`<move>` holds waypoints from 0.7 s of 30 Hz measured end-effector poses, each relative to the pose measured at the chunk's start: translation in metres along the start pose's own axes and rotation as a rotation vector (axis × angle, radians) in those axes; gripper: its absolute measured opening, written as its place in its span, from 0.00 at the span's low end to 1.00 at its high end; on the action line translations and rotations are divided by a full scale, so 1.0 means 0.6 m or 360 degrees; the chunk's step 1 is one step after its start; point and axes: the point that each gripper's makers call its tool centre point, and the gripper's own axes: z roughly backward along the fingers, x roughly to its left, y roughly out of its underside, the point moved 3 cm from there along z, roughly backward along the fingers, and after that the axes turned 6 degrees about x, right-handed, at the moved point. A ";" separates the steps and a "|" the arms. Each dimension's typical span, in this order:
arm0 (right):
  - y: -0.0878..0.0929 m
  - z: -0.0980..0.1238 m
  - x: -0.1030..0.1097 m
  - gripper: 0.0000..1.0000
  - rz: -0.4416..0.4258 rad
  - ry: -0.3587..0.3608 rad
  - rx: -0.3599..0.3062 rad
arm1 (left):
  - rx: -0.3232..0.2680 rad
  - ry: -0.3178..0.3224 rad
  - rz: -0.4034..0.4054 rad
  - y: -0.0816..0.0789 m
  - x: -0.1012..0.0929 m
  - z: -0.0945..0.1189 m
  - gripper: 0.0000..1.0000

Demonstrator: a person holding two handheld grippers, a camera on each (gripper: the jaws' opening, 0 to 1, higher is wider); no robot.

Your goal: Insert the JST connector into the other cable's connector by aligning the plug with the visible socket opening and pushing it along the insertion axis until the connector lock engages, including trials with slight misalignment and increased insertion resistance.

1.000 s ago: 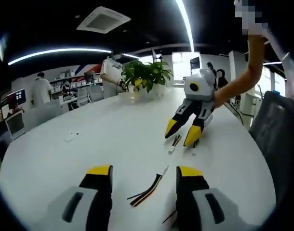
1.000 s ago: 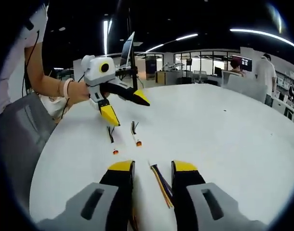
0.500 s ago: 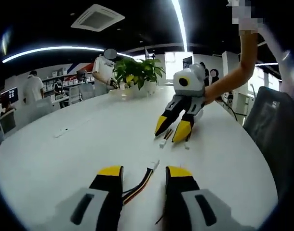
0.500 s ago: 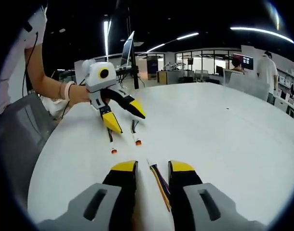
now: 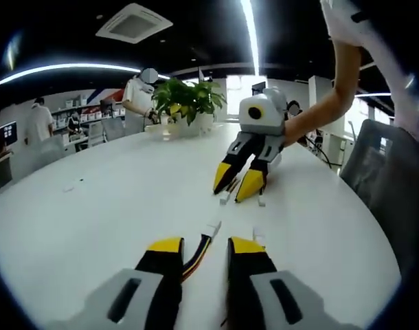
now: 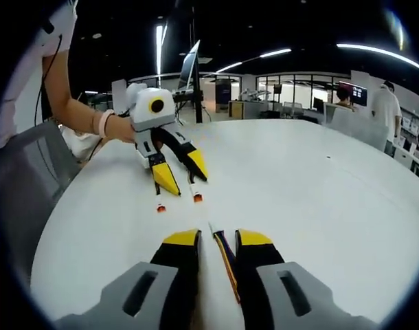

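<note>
1. Left tongs (image 5: pixel 201 245) sit low over the white tabletop (image 5: pixel 93 220), jaws parted a little, with a striped cable (image 5: pixel 196 247) running up between them; whether the jaws actually touch it, I cannot tell.
2. That cable ends in a small white plug (image 5: pixel 213 227) lying flat on the tabletop just ahead of the yellow tips.
3. Another small white piece (image 5: pixel 258 235) lies just beside the right-hand tip.
4. Right tongs (image 6: pixel 217 238) are in the same pose: jaws slightly apart, a multicoloured cable (image 6: pixel 227 265) lying on the tabletop between them, its pale end (image 6: pixel 211 226) poking out just past the tips; contact cannot be judged.
5. In the left gripper view the right tongs (image 5: pixel 235 180) show across the tabletop, tips down near the surface, with two small white pieces (image 5: pixel 225 197) just beside them.
6. In the right gripper view the left tongs (image 6: pixel 180 172) show, jaws apart, tips near the tabletop, with two short leads ending in orange tips (image 6: pixel 196 197) close by.
7. A bare arm (image 6: pixel 72 110) with a wristband holds those left tongs.
8. A potted plant (image 5: pixel 184 102) stands at the tabletop's far end.
9. A grey chair (image 5: pixel 374 172) stands at the edge.
</note>
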 end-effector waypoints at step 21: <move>0.001 -0.001 0.001 0.05 0.0045 0.0001 -0.0044 | -0.0086 0.0038 -0.0089 -0.003 0.000 -0.008 0.01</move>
